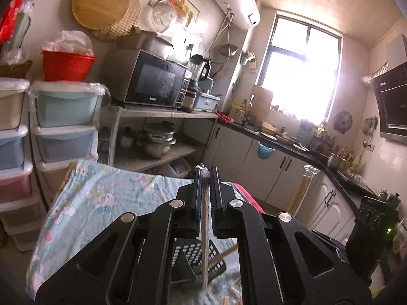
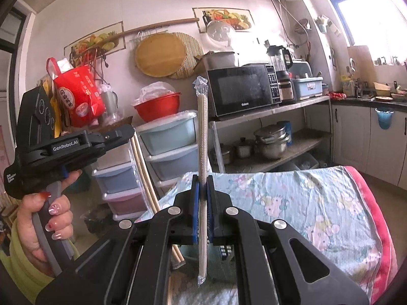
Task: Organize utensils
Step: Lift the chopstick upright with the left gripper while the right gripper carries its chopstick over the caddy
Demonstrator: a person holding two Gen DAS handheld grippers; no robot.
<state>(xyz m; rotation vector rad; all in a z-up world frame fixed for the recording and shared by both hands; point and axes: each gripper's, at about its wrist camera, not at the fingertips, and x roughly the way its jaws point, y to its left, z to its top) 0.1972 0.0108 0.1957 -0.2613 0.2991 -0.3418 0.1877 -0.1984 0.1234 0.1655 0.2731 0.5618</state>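
My left gripper [image 1: 206, 175] is shut on a thin pair of wooden chopsticks [image 1: 204, 228] in clear wrap, which hangs down past the pads. Under it a black perforated basket [image 1: 195, 256] lies on the floral cloth, with another wooden stick [image 1: 223, 254] leaning in it. My right gripper [image 2: 202, 180] is shut on a beige wrapped pair of chopsticks [image 2: 202, 132] standing upright, its plastic tip high above the fingers. In the right wrist view the left gripper [image 2: 124, 133] shows at the left in a person's hand [image 2: 51, 216], its chopsticks [image 2: 143, 170] slanting downward.
A table under a light blue floral cloth [image 2: 305, 203] lies in front of both grippers. Behind it stand stacked plastic drawers [image 1: 66, 117], a shelf with a microwave [image 1: 152, 78] and pots [image 2: 272, 142]. A cluttered counter [image 1: 292, 147] runs along the window wall.
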